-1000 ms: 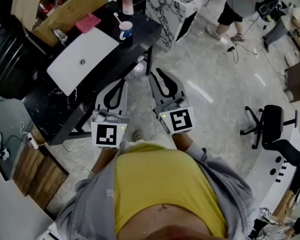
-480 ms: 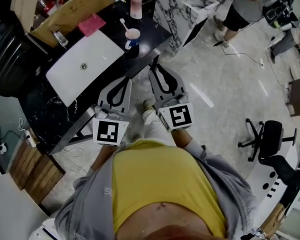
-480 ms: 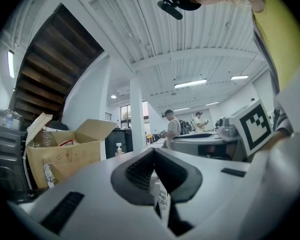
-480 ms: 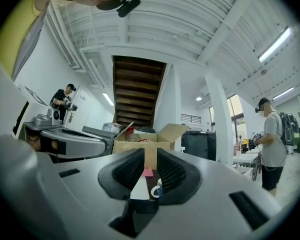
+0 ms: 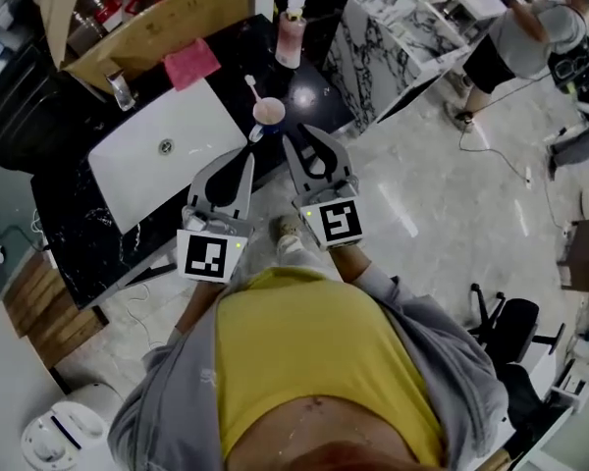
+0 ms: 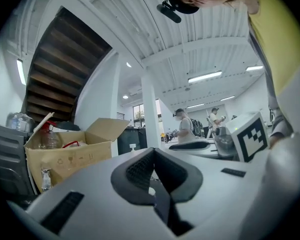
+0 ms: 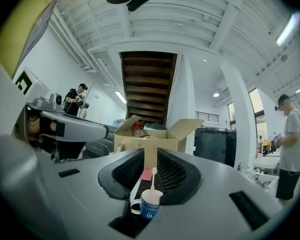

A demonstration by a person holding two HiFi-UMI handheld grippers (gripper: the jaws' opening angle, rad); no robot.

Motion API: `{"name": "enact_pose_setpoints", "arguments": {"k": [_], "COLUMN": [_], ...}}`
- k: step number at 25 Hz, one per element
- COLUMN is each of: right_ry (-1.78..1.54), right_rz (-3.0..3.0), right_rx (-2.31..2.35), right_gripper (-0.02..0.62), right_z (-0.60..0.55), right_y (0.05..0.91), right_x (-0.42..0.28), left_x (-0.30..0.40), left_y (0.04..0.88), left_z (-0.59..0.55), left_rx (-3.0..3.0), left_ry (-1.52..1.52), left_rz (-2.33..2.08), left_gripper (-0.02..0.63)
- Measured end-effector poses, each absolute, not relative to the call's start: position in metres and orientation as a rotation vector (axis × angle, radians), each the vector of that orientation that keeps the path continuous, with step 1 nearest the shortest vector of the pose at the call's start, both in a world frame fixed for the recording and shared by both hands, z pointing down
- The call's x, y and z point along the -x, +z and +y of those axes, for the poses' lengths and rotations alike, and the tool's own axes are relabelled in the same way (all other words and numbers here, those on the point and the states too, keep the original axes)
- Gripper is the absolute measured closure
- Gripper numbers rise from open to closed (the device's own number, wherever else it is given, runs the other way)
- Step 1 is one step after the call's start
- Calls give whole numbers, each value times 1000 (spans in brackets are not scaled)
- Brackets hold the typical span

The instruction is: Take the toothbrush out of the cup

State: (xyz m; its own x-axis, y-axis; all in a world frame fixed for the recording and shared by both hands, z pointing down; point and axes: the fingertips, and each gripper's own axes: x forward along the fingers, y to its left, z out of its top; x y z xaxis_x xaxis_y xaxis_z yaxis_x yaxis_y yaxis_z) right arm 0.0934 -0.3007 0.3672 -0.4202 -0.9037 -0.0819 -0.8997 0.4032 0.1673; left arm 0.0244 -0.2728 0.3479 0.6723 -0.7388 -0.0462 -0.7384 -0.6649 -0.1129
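Head view showed the left gripper [image 5: 247, 153] and right gripper [image 5: 300, 137] side by side over the surface [image 5: 243, 47] edge. The cup [image 5: 268, 112] holding the toothbrush [image 5: 250, 87] stood just ahead. The left jaws were together; the right were narrowly apart and empty.

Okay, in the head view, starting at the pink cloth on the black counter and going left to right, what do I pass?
In order: pink cloth → cup holding the toothbrush → marble-patterned block → standing person. The pump bottle overlaps the cup's span, so it is left out.
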Motion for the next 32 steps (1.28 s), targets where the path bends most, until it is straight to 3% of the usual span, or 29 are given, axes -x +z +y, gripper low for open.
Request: {"name": "enact_pose_setpoints", "arguments": {"k": [17,32], "right_ry": [-188,65], "right_rz": [-2750,-2611], "right_rx": [-1218,-1079], "right_gripper": [497,497], "right_z": [-415,-459], "right_y": [448,501], "right_x": [-81,-56], "left_x": [-38,-25], "left_y": [390,416], "left_z": [-363,-395], "left_rx": [2636,2701], "left_ry": [-110,-241], "left_rz": [1523,1488], "left_gripper": [604,604]}}
